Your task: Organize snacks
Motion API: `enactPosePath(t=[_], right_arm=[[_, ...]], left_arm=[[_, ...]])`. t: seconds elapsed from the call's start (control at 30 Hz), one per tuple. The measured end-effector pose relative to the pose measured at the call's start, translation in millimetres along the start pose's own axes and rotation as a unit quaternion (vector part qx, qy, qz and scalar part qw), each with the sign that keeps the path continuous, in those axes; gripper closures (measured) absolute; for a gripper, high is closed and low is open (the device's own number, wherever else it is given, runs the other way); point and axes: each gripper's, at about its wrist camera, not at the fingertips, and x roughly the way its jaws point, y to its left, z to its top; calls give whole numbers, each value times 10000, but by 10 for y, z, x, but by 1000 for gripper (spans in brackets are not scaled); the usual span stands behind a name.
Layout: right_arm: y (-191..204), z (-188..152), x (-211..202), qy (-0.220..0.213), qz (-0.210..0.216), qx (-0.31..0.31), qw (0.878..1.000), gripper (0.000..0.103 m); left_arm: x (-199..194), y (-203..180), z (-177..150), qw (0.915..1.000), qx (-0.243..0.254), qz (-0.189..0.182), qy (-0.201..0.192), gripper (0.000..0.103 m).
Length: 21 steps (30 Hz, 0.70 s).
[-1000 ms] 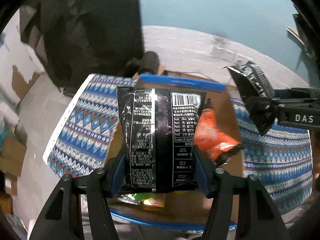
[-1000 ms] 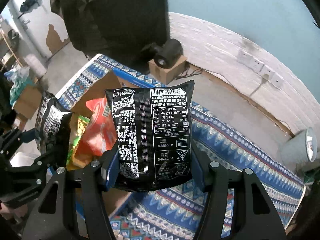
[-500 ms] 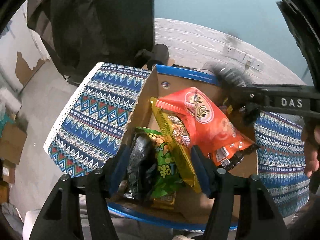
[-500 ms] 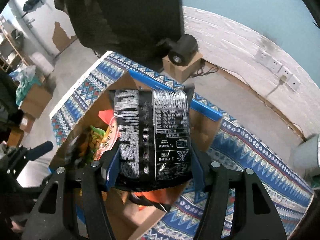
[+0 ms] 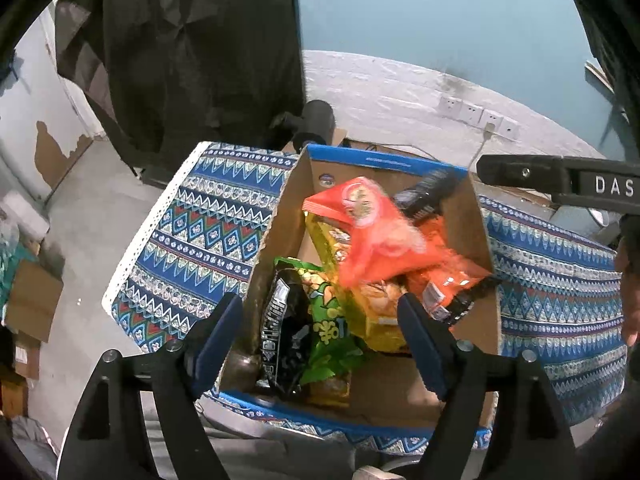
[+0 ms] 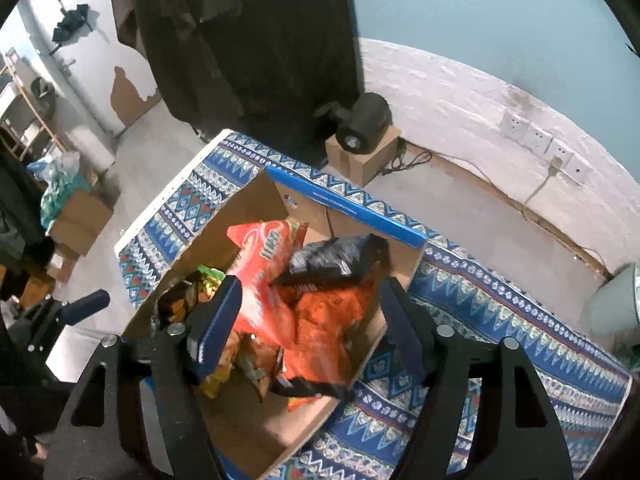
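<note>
An open cardboard box (image 5: 476, 240) with a blue rim sits on a table with a blue patterned cloth (image 5: 200, 236). It holds several snack bags: a black bag (image 5: 284, 328) at the near left, a green bag (image 5: 328, 320), a yellow bag (image 5: 360, 308), orange bags (image 5: 372, 236) and a second black bag (image 5: 428, 196) at the far side. My left gripper (image 5: 320, 336) is open and empty above the box's near end. My right gripper (image 6: 308, 320) is open and empty above the box (image 6: 256, 208), over the orange bags (image 6: 320, 320) and the black bag (image 6: 336, 260).
A black spotlight on a small cardboard block (image 6: 364, 136) stands behind the table by the white wall. A dark cloth (image 6: 248, 40) hangs at the back. Cardboard boxes (image 6: 80, 216) sit on the floor at the left. The right gripper's arm (image 5: 560, 180) reaches in from the right.
Both grippers opened and let go of their black bags, which dropped into the box: the left one first at the near left, the right one at the far side.
</note>
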Motion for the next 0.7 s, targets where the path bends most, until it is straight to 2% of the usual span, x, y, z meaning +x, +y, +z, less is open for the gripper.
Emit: enactPosePath(t=[0.07, 0.53, 0.7], right_arm=[[-8, -49, -86, -52, -31, -1, 10000, 26], [-64, -557, -721, -419, -354, -125, 9984, 24], [-86, -710, -914, -586, -530, -307, 9964, 24]], left_arm=[[-68, -26, -3, 10000, 43, -18, -71, 16], [-506, -228, -42, 9978, 358, 64, -548, 9], [-600, -312, -56, 9967, 448, 97, -665, 2]])
